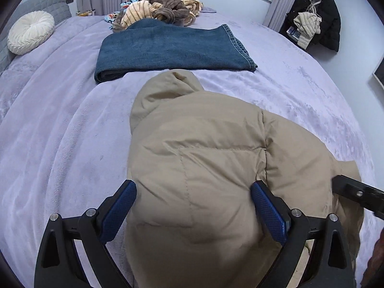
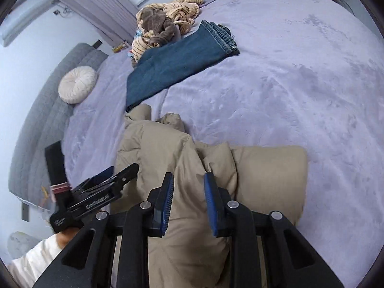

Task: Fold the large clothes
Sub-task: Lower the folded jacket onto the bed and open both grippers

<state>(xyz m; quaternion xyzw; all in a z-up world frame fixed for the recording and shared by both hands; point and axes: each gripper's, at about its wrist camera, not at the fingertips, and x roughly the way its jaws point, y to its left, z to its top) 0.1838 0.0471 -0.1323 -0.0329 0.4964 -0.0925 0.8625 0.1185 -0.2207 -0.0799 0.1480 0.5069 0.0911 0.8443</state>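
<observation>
The tan puffer jacket (image 1: 199, 148) is lying bunched on the lavender bed (image 1: 60, 124), hood end pointing toward the folded jeans (image 1: 168, 48). We are seeing the left hand-held gripper (image 1: 193, 189) standing wide open, its blue pads (image 1: 118, 212) straddling the near bulk of the jacket; fabric is sitting between them, but we cannot tell whether either pad is touching it. In the right wrist view, the right hand-held gripper (image 2: 189, 187) is also standing open, narrower, with a raised ridge of the jacket (image 2: 182, 158) running up between its pads (image 2: 211, 206). One sleeve (image 2: 268, 175) is lying flat, off to that gripper's right. Beyond the jeans, a striped blanket heap (image 1: 163, 4) is resting near a round white cushion (image 1: 31, 32).
</observation>
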